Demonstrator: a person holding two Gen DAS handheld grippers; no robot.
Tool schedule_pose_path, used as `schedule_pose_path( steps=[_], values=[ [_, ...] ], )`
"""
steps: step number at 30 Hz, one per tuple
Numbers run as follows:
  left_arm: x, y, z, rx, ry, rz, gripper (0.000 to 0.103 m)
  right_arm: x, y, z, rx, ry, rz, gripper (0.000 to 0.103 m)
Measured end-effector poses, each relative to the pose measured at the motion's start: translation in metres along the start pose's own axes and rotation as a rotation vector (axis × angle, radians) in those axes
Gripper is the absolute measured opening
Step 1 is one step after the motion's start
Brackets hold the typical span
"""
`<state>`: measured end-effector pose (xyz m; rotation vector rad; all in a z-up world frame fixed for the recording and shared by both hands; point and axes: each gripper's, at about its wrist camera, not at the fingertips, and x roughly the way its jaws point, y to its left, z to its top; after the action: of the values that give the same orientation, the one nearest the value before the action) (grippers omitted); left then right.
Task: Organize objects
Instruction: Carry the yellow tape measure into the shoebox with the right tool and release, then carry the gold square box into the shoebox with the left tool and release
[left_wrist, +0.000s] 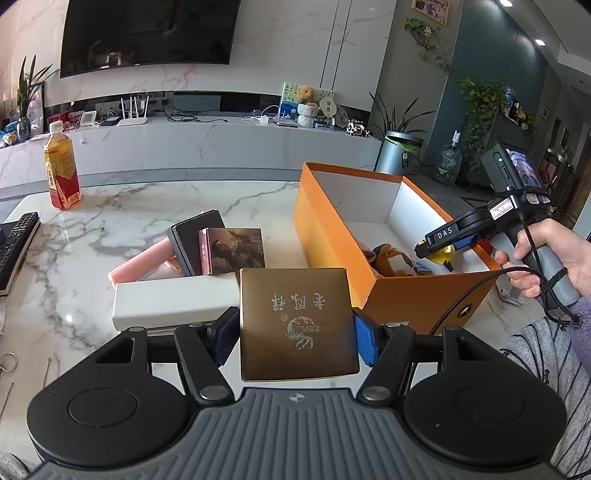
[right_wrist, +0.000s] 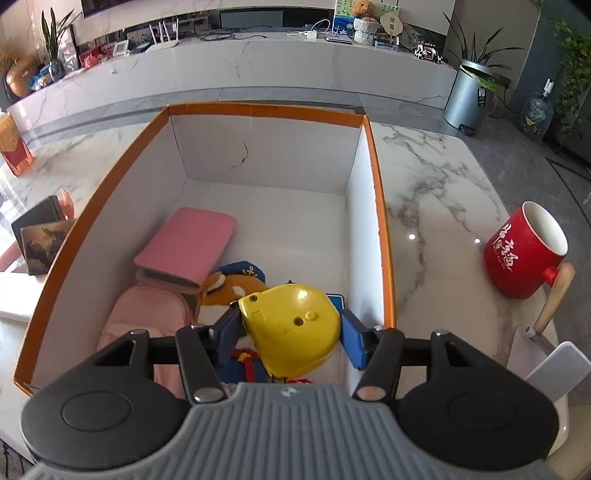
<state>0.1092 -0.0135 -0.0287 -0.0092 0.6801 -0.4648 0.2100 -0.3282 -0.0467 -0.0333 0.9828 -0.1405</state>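
My left gripper (left_wrist: 295, 332) is shut on a bronze square box (left_wrist: 297, 323) with engraved characters, held above the marble table beside the orange box (left_wrist: 332, 236). My right gripper (right_wrist: 290, 330) is shut on a yellow tape measure (right_wrist: 291, 328), held inside the orange box (right_wrist: 266, 110) over a plush toy (right_wrist: 225, 284). The right gripper also shows in the left wrist view (left_wrist: 439, 243), over the box. A pink case (right_wrist: 186, 243) and a pale pink pouch (right_wrist: 147, 314) lie in the box.
On the table lie a white box (left_wrist: 173, 299), a picture box (left_wrist: 236, 251), a dark box (left_wrist: 192, 240) and a pink case (left_wrist: 140, 266). A tea bottle (left_wrist: 61, 170) and a remote (left_wrist: 16, 247) are at the left. A red mug (right_wrist: 526, 251) stands right of the orange box.
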Motion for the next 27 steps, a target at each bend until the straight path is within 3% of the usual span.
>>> schedule_pose_path(
  steps=[5,8,14,18,22,24,27],
  values=[
    [-0.001,0.000,0.000,0.009,-0.010,-0.003,0.074,0.003,0.004,0.005,-0.042,0.034,-0.032,0.062],
    [-0.001,0.000,0.000,0.008,-0.012,-0.005,0.074,0.002,0.004,0.005,-0.044,0.025,-0.042,0.069],
    [-0.002,0.000,0.000,0.011,-0.009,-0.007,0.074,-0.001,0.007,0.004,-0.038,0.011,-0.041,0.071],
    [-0.001,-0.001,0.001,0.025,-0.009,-0.010,0.074,-0.009,0.011,0.004,-0.060,-0.033,-0.023,0.086],
    [0.000,-0.004,0.001,0.032,0.003,-0.011,0.074,-0.010,0.012,0.006,-0.062,-0.023,-0.019,0.092],
    [-0.001,-0.006,0.001,0.035,0.000,-0.004,0.074,-0.010,0.011,0.006,-0.056,-0.020,-0.009,0.100],
    [-0.002,-0.009,0.003,0.065,-0.007,0.017,0.074,-0.010,0.009,0.006,-0.045,0.002,0.018,0.101]
  ],
)
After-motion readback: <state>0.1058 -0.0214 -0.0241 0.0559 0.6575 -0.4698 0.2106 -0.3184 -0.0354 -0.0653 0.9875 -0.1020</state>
